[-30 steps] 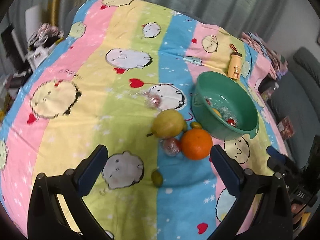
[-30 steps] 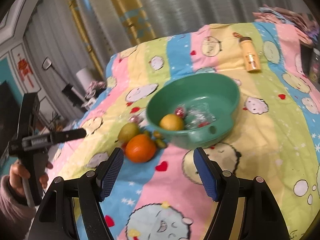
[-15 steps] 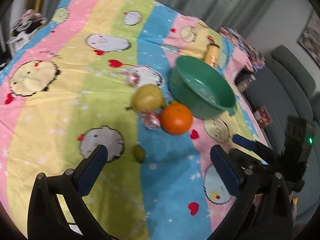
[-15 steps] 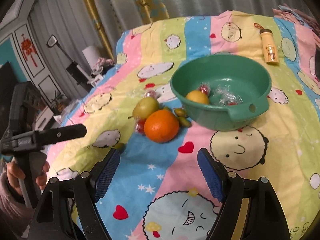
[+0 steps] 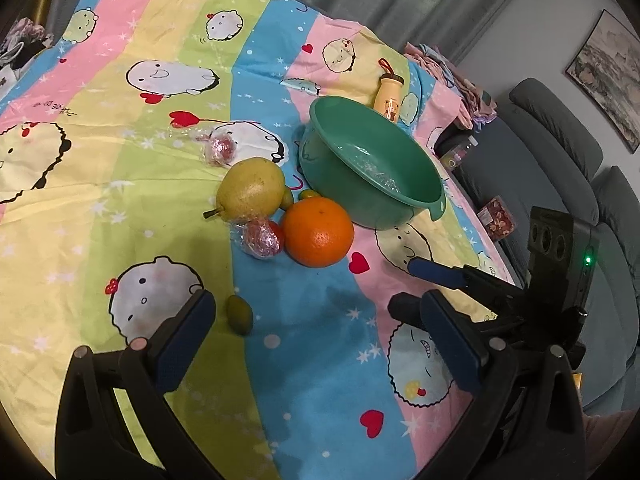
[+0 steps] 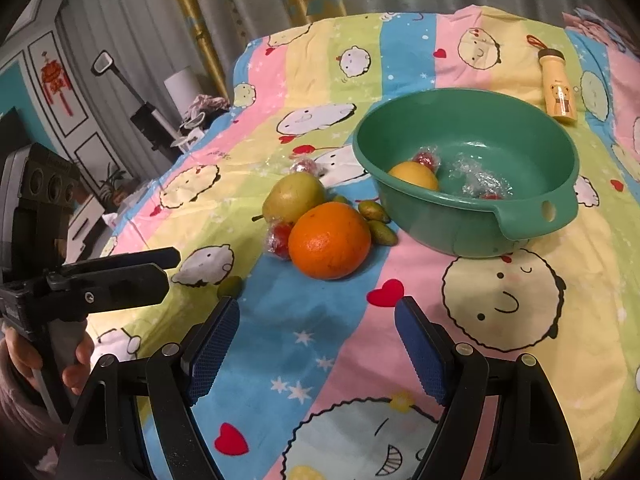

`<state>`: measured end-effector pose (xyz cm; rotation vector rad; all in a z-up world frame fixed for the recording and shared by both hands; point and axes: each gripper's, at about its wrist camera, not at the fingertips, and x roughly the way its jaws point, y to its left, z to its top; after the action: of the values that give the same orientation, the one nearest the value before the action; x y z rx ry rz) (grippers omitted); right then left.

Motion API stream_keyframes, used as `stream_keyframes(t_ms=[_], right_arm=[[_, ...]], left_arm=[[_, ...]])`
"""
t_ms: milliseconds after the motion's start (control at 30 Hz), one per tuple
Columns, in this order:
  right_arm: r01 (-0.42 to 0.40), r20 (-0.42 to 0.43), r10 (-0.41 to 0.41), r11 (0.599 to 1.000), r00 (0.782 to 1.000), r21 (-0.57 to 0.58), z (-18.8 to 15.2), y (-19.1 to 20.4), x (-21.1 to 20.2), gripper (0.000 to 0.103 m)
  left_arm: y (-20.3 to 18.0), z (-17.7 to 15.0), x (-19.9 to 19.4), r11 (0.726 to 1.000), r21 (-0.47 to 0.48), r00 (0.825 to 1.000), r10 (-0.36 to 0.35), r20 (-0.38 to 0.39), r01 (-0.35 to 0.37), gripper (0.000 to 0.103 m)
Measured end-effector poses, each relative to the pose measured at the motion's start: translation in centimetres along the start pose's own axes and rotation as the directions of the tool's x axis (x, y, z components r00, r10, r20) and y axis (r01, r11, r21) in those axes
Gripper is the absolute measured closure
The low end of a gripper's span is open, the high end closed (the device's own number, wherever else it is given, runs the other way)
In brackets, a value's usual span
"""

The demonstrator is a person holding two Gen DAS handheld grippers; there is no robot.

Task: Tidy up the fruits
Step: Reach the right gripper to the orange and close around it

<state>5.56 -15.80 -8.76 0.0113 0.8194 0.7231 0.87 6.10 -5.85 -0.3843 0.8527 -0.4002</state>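
Both tongs (image 5: 320,344) (image 6: 316,344) wide apart, empty

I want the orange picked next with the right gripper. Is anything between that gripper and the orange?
Nothing visible: only bare bedsheet lies between the open right gripper and the orange. The wrapped red fruit and small green fruits touch its sides.

A striped cartoon bedsheet (image 6: 520,360) carries a green basin (image 6: 472,220), orange (image 6: 329,240), pear (image 6: 294,196) and bottle (image 6: 558,92).
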Motion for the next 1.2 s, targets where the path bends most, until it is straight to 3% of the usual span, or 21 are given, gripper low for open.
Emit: stream_keyframes(t_ms=[767, 1200], right_arm=[[-0.028, -0.005, 0.029, 0.999, 1.000, 0.026, 0.9, -0.8, 3.4, 0.023], [-0.058, 0.003, 0.058, 0.997, 0.998, 0.044, 1.2, -1.2, 4.4, 0.023]], left_arm=[[-1.3, 2.9, 4.4, 0.994, 0.106, 1.000, -0.014, -0.016, 0.016, 0.002], [-2.1, 4.6, 7.4, 0.987, 0.161, 0.999, -0.009, -0.043, 0.016, 0.012]])
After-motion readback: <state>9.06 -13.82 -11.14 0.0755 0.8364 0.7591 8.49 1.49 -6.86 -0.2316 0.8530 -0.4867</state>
